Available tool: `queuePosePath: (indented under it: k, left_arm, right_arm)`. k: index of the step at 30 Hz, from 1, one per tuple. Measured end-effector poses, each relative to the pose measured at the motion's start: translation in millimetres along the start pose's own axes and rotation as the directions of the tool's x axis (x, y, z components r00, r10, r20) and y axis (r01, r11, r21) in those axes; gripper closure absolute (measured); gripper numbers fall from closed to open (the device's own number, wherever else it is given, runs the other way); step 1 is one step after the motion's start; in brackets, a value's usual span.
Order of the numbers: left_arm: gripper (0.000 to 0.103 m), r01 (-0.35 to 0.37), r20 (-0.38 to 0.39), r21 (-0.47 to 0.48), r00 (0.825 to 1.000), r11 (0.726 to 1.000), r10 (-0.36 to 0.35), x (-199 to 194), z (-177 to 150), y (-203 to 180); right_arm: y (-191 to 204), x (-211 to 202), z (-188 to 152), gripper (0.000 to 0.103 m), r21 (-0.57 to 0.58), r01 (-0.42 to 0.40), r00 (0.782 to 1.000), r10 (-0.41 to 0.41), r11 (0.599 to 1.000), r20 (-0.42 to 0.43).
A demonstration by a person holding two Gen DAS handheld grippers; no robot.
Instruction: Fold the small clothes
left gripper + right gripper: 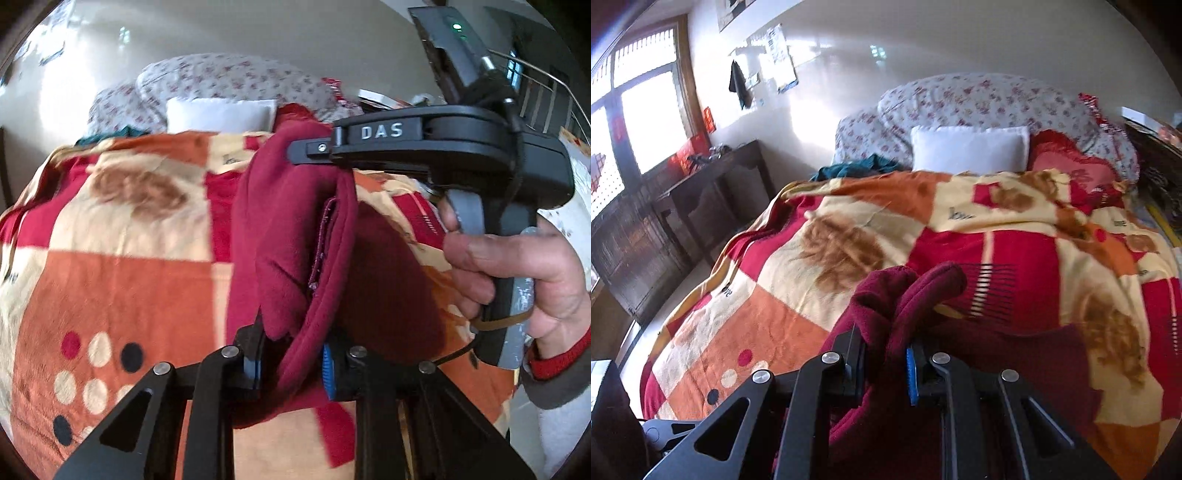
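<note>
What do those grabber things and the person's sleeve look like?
Each grabber is black metal with silver bolts and blue pads inside its jaws. The right gripper has white letters "DAS", a grey taped handle, a thin black cable and a green light. The sleeve is grey with a red cuff.

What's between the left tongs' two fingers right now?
Dark red garment, bunched and pinched between the left tongs; the left wrist view shows it.

Bright daylight from the window, glare on the wall, fisheye-bent edges, slight motion blur.
</note>
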State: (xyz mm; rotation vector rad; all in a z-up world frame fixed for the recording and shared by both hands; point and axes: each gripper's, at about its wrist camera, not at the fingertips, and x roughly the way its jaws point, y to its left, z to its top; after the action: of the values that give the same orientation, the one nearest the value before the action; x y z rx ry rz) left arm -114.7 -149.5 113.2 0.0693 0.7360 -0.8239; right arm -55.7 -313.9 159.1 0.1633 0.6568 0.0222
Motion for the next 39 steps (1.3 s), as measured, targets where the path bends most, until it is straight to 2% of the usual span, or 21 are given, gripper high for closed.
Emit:
queuePosePath:
  k: [7,12,16,20,21,23,26,28,30,31,33,35,37,39]
  left_arm:
    - [0.081,0.045,-0.035,0.091,0.999,0.995,-0.042,16.7,13.8,-66.2]
    - [0.081,0.064,-0.068,0.176,0.996,0.982,-0.053,43.0,10.2,-119.5]
    - [0.081,0.043,-0.100,0.207,0.995,0.977,-0.023,76.4,1.4,-150.4]
    - [0.079,0.012,-0.136,0.215,0.991,0.977,0.018,102.8,-11.7,-166.4]
    - [0.077,0.012,-0.143,0.214,0.990,0.977,0.019,105.0,-15.0,-168.0]
    - [0.072,0.011,-0.142,0.231,0.990,0.973,0.022,102.7,-18.4,-171.2]
    - [0.062,0.045,-0.137,0.277,0.991,0.960,-0.007,75.0,-21.5,-167.4]
    - [0.055,0.046,-0.103,0.291,0.995,0.956,-0.016,52.3,-22.3,-157.1]
    - [0.050,0.009,-0.052,0.307,0.999,0.952,0.007,30.5,-22.2,-142.2]
    - [0.048,-0.029,-0.025,0.306,0.999,0.952,0.039,23.0,-21.6,-132.5]
    - [0.048,-0.105,0.010,0.287,0.994,0.952,0.106,17.3,-20.2,-114.3]
    - [0.048,-0.148,-0.003,0.241,0.988,0.959,0.153,23.5,-17.4,-93.7]
    - [0.048,-0.176,-0.030,0.187,0.982,0.967,0.184,32.5,-19.3,-76.7]
    - [0.048,-0.209,-0.040,0.168,0.975,0.963,0.219,40.1,-24.5,-67.1]
  right_arm:
    - [-56.8,-38.6,-12.3,0.086,0.042,0.051,0.998,-0.052,0.998,0.030]
    - [-101.0,-49.4,-29.9,0.086,0.069,0.103,0.995,-0.104,0.992,0.013]
    - [-134.7,-25.5,-50.2,0.086,0.085,0.158,0.987,-0.156,0.984,-0.037]
    - [-161.0,-1.4,-71.9,0.084,0.159,0.144,0.988,-0.133,0.977,-0.077]
    - [-167.2,-4.3,-77.1,0.081,0.186,0.137,0.990,-0.126,0.973,-0.067]
    - [-172.9,-18.3,-80.0,0.066,0.212,0.140,0.990,-0.134,0.967,-0.045]
    - [-177.3,-49.2,-81.3,0.064,0.237,0.160,0.987,-0.162,0.958,-0.012]
    - [-173.8,-66.7,-82.7,0.064,0.247,0.137,0.990,-0.144,0.959,0.010]
    - [-165.4,-80.7,-85.7,0.064,0.251,0.060,0.997,-0.072,0.966,0.040]
    - [-157.2,-84.7,-88.7,0.064,0.254,0.013,0.999,-0.025,0.967,0.044]
    - [-141.0,-84.4,-94.8,0.064,0.243,-0.023,0.999,0.017,0.970,0.028]
    - [-119.6,-77.9,-103.3,0.064,0.209,-0.025,0.999,0.030,0.978,-0.018]
    - [-99.8,-70.7,-114.1,0.063,0.164,0.029,0.997,-0.016,0.986,-0.081]
    - [-90.1,-66.5,-123.7,0.062,0.149,0.053,0.994,-0.038,0.987,-0.103]
